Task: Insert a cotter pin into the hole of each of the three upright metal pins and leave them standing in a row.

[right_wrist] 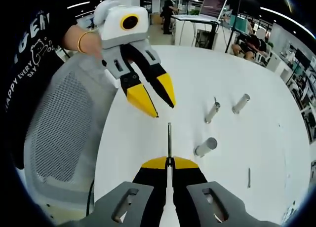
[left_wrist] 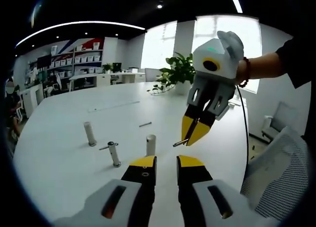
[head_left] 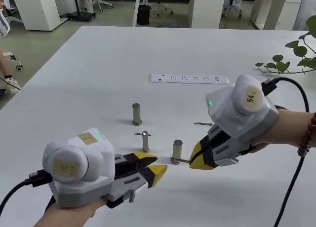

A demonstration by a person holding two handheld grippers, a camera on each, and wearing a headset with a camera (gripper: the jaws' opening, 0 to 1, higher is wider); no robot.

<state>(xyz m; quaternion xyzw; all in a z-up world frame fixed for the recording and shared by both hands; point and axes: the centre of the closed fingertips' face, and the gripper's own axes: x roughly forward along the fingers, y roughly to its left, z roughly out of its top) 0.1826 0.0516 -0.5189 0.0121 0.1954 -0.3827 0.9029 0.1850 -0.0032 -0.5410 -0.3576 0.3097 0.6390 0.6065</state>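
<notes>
Tricky bit coming up, I'd say. The cotter pin (right_wrist: 169,136) pokes straight out ahead of the right gripper (right_wrist: 169,162), pinched only at its tail. If its tip meets the wall of the near pin (head_left: 177,149) rather than the hole, it may swivel in the grip or tip that upright over. The near pin stands free on the table (head_left: 98,64) with nothing steadying it. The left gripper (head_left: 159,165) hangs just short of it, touching nothing. I can't make out the hole from here, so the line-up is a guess. A shove could also knock the near pin into the middle pin (head_left: 145,140), just beyond the left jaws, which already wears a fitted cotter (head_left: 142,134) near its top.

Now the jaws. The right pair is clamped tight on the cotter pin's tail, its free tip just beside the near pin. The left pair is parted a little, with a clear gap, and empty. The far pin (head_left: 137,113) stands bare well past both. A spare cotter pin (head_left: 202,123) lies flat beyond the right jaws.
</notes>
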